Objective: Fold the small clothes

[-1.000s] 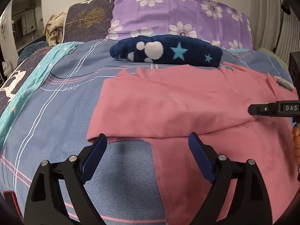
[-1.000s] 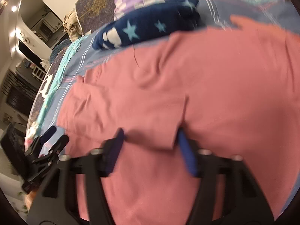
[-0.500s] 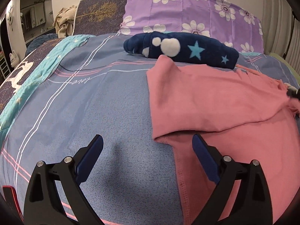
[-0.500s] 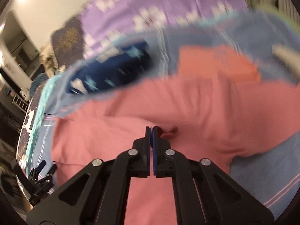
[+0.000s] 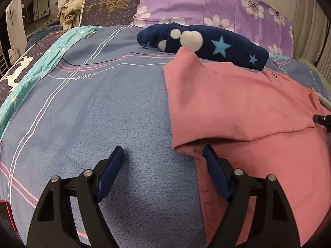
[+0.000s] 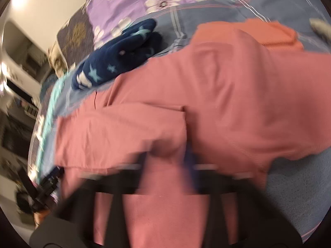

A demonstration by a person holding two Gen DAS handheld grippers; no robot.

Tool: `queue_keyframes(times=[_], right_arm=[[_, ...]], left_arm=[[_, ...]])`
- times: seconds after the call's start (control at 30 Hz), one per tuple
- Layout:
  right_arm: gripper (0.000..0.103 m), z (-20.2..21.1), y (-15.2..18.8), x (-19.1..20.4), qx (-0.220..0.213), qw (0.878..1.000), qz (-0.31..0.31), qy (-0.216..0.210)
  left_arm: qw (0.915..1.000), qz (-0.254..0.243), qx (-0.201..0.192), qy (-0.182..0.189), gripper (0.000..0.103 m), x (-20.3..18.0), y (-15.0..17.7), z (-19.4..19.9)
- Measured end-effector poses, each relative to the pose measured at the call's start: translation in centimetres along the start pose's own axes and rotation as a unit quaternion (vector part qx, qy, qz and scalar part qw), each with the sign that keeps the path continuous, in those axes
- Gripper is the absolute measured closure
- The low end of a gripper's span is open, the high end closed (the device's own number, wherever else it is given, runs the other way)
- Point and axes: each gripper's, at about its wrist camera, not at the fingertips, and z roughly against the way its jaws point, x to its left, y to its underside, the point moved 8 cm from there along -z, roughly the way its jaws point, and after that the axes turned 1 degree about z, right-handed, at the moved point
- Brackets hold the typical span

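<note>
A pink garment (image 5: 238, 103) lies on the blue-grey bedspread (image 5: 93, 113), with one part folded over the rest. My left gripper (image 5: 164, 159) is open and empty, low over the bed, its right finger at the fold's near left corner. The right wrist view is blurred: the pink garment (image 6: 206, 95) fills it, and my right gripper (image 6: 165, 159) stands open over the cloth, with a hump of pink cloth between its fingers. The right gripper's tip shows at the right edge of the left wrist view (image 5: 321, 118).
A folded navy fleece item with stars and white dots (image 5: 202, 43) lies behind the pink garment. A purple flowered pillow (image 5: 217, 6) and a dark patterned pillow (image 5: 111, 2) stand at the bed's head. A small white item (image 5: 324, 103) lies at the garment's right edge.
The right gripper shut on the garment's left part and carried it rightward over the rest, then opened. The left gripper stayed open and shifted a little.
</note>
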Motion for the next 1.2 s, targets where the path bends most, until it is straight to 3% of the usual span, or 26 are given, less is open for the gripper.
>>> queue_keyframes(times=[0.1, 0.13, 0.2, 0.3, 0.33, 0.43, 0.47, 0.57, 0.63, 0.73, 0.9, 0.97, 1.1, 1.2], right_arm=[[0.101, 5.0, -2.2, 2.4, -0.074, 0.995, -0.009, -0.067], [0.101, 5.8, -2.6, 2.4, -0.077, 0.995, -0.014, -0.061], [0.1, 5.6, -3.2, 1.4, -0.058, 0.998, -0.02, -0.006], [0.092, 3.5, -2.3, -2.6, -0.02, 0.988, -0.019, 0.149], [0.086, 3.0, -1.6, -3.4, -0.011, 0.986, -0.024, 0.165], [0.079, 2.6, -0.1, -3.7, -0.007, 0.988, -0.049, 0.149], [0.079, 2.7, -0.1, -3.4, -0.01, 0.988, -0.043, 0.147], [0.075, 2.5, -1.4, 1.1, -0.015, 0.991, 0.019, 0.129], [0.065, 1.9, -2.2, 5.6, -0.014, 0.992, 0.067, 0.105], [0.062, -0.3, -2.7, 12.7, 0.009, 0.989, 0.136, 0.065], [0.056, -6.2, -2.2, 24.2, 0.054, 0.967, 0.245, 0.035], [0.051, -8.7, -2.0, 27.5, 0.073, 0.96, 0.268, 0.024], [0.041, -13.5, -1.8, 32.3, 0.109, 0.949, 0.296, 0.009], [0.038, -17.2, -0.8, 34.2, 0.166, 0.927, 0.336, 0.022]], left_arm=[[1.0, 0.005, -0.003, 0.005, 0.029, 0.1, 0.0, 0.1], [1.0, 0.007, -0.002, 0.007, 0.029, 0.2, 0.0, 0.1], [1.0, 0.006, -0.003, 0.006, 0.029, 0.1, 0.0, 0.1], [0.9999, 0.006, -0.008, 0.007, 0.029, 0.0, 0.0, 0.3], [0.9998, 0.009, -0.011, 0.011, 0.029, 0.1, -0.1, 0.4], [0.9992, 0.022, -0.016, 0.028, 0.035, 0.4, -0.2, 0.7], [0.9989, 0.024, -0.017, 0.035, 0.042, 0.4, -0.2, 0.8], [0.9965, 0.029, -0.023, 0.075, 0.061, -0.1, -0.4, 1.1], [0.9957, 0.031, -0.02, 0.085, 0.063, -0.3, -0.5, 0.9], [0.9937, 0.044, -0.013, 0.102, 0.063, -0.2, -0.4, 0.4], [0.9928, 0.043, -0.018, 0.111, 0.063, -0.5, -0.3, 0.4], [0.9934, 0.033, -0.02, 0.108, 0.069, -0.8, -0.3, 0.4], [0.994, 0.007, -0.028, 0.105, 0.077, -1.6, -0.3, 0.8], [0.9948, -0.015, -0.033, 0.095, 0.077, -2.3, -0.2, 1.0]])
